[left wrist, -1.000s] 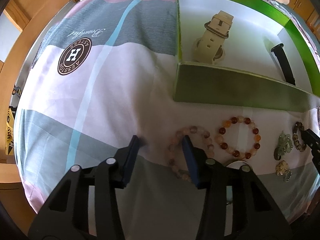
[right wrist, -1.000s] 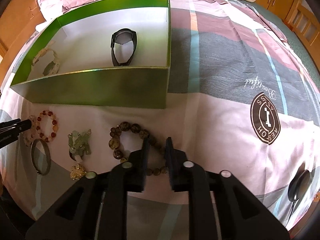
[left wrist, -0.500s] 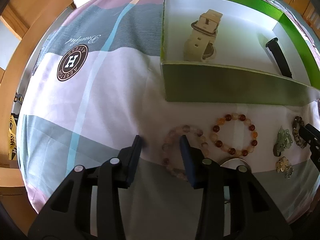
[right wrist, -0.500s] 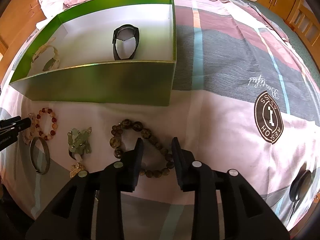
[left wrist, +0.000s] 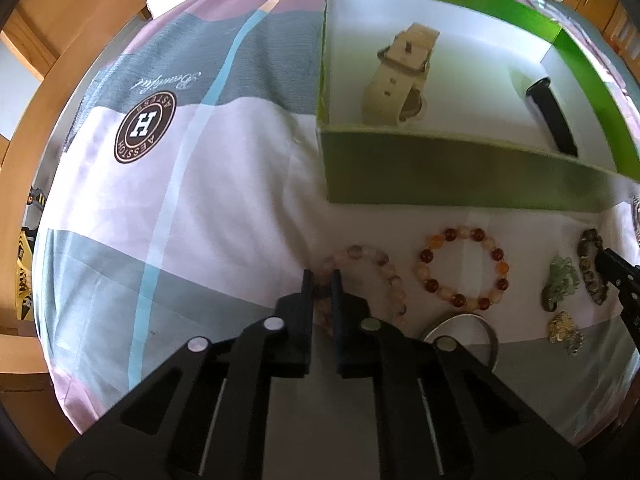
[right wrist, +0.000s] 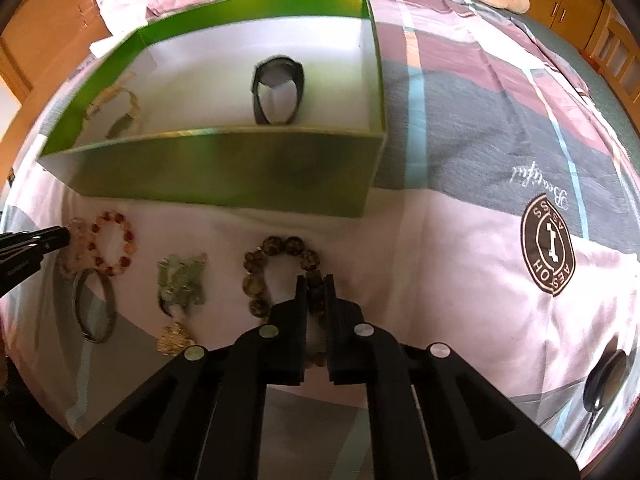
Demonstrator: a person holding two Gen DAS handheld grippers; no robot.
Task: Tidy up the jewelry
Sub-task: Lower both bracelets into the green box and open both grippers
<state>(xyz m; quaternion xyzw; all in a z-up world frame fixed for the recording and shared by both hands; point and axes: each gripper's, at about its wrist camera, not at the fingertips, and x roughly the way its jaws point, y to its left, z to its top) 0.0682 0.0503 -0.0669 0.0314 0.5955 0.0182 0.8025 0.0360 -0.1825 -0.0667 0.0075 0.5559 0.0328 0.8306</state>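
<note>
Left gripper [left wrist: 322, 280]: jaws have just been closing and now pinch the near-left arc of the pale bracelet [left wrist: 384, 272], beads caught between the pads. Right gripper [right wrist: 316, 284]: jaws likewise just closed, clamped on the right side of the dark bracelet [right wrist: 280, 248], a bead showing in the narrow gap. Both point steeply down at the bedspread [left wrist: 224, 184]. All loose pieces lie in a row on the cloth in front of the green box [left wrist: 440, 176]. From the left wrist view, just right of the pale bracelet sits the amber bracelet [left wrist: 464, 268], apart from it; a metal bangle [left wrist: 490, 332] lies nearer, partly hidden behind the left gripper's fingers. Farther right come a jade pendant [left wrist: 560, 284] and, nearer, a small gold charm [left wrist: 564, 326], then the dark bracelet with the right gripper's tip at it. In the right wrist view the pale and amber bracelets look touching or overlapped; cannot tell which. The box stands on the far side of the row, open-topped, white inside. In it a beige watch [left wrist: 400, 76] lies toward the left wall and a black watch [right wrist: 278, 88] toward the right, well apart. A round brown logo [left wrist: 145, 128] is printed on the bedspread left of the box. Wooden furniture [left wrist: 36, 32] edges the far left.
</note>
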